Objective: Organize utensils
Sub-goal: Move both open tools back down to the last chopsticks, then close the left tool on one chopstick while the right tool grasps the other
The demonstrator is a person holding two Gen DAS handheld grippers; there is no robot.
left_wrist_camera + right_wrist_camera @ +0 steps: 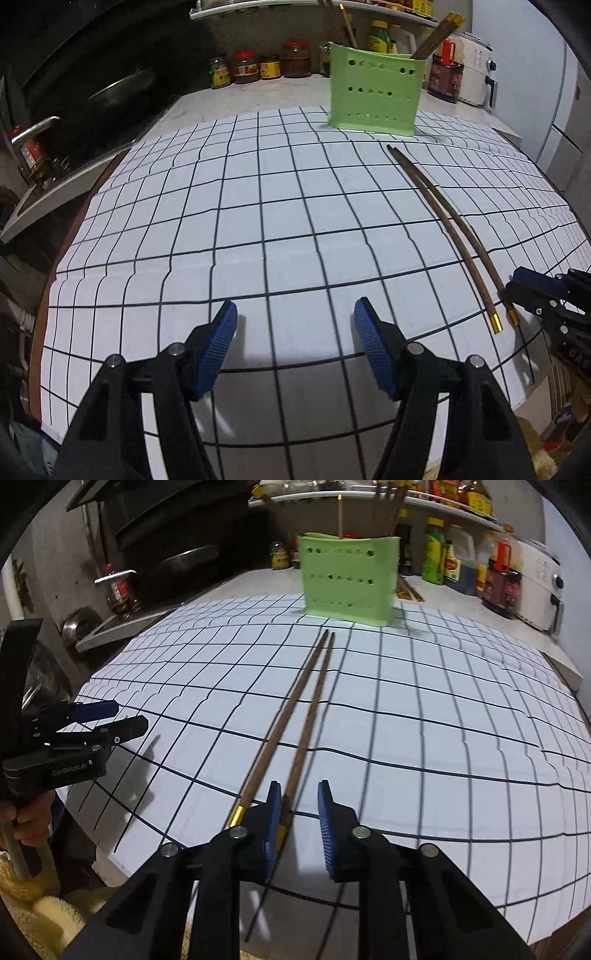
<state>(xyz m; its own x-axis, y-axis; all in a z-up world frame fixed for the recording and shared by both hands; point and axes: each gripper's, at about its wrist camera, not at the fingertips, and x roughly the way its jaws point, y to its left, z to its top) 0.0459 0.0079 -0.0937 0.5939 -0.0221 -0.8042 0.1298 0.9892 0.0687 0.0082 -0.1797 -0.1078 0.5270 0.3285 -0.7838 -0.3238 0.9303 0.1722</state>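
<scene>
Right gripper (299, 797) apart — one chopstick (301, 749) btwn its pads.
Left gripper (295, 317) apart w/ nothing held; green holder (349, 578) at 12 o'clock — other chopstick (273, 738) just beside.

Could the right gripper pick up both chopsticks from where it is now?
Probably not both. The right gripper is open at the gold-capped ends of the chopsticks on the grid mat, but only one stick lies between its fingers; the other lies outside the left finger. Nothing else blocks it.
</scene>
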